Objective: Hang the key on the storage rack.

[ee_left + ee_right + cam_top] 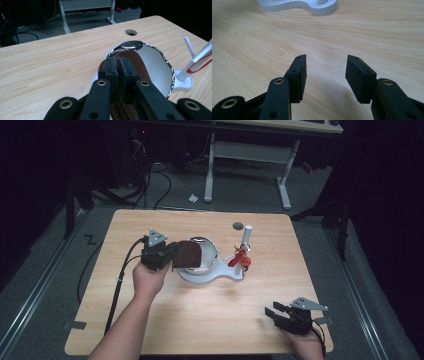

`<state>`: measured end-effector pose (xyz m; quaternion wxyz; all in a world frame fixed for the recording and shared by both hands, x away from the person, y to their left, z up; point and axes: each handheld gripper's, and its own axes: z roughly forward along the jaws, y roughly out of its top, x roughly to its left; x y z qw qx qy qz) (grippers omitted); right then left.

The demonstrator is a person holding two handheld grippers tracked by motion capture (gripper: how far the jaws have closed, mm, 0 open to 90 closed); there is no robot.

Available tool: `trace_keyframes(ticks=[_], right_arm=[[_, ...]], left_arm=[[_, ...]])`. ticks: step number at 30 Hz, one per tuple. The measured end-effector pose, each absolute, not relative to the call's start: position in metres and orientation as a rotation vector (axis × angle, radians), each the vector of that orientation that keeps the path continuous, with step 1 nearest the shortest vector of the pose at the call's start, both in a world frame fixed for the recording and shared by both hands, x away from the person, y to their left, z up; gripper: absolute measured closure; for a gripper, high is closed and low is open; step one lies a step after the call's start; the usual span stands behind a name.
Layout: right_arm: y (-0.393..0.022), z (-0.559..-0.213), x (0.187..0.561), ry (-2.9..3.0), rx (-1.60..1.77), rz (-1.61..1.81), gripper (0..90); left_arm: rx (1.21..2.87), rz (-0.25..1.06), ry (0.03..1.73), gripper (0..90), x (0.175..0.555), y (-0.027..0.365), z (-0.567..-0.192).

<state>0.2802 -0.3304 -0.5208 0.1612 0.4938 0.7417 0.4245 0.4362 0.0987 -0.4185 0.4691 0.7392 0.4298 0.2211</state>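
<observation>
Nearest the person, at the table's front right corner, the right gripper (274, 313) rests low over bare light wood tabletop (210, 320), w/ its two black jaws spread wide apart & nothing between them; its own view shows just wood grain between the pads.

Further in, left of centre, the left gripper (172, 257) is held by a hand (149, 279) coming up from the bottom edge. Its jaws are pinched nearly together on the edge of a dark brown, flat, leather-like pouch (188, 255) w/ a brass zip; its own view shows the pouch (130, 75) squeezed between the pads. The pouch sits over the near rim of a shiny round metal bowl (209, 251), which stands on a white figure-eight plastic base (212, 275).

Just right of the bowl, on the same base, a white upright post (246, 237) carries a red loop and small orange charm (241, 260).

Judgement: pouch looks light, soft & floppy, so it'll sag; an edge grip near the zip seam seems firmest. Bowl looks slick & could slide or tip if nudged.
</observation>
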Motion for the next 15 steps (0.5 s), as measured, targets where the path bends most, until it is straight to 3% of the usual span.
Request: trace_keyframes(ticks=[15], right_arm=[[-0.332, -0.52, 0.279, 2.112, 1.414, 1.216, 51.6]], left_arm=[[1.777, 0.548, 1.072, 84.4, 0.448, 0.087, -0.43]])
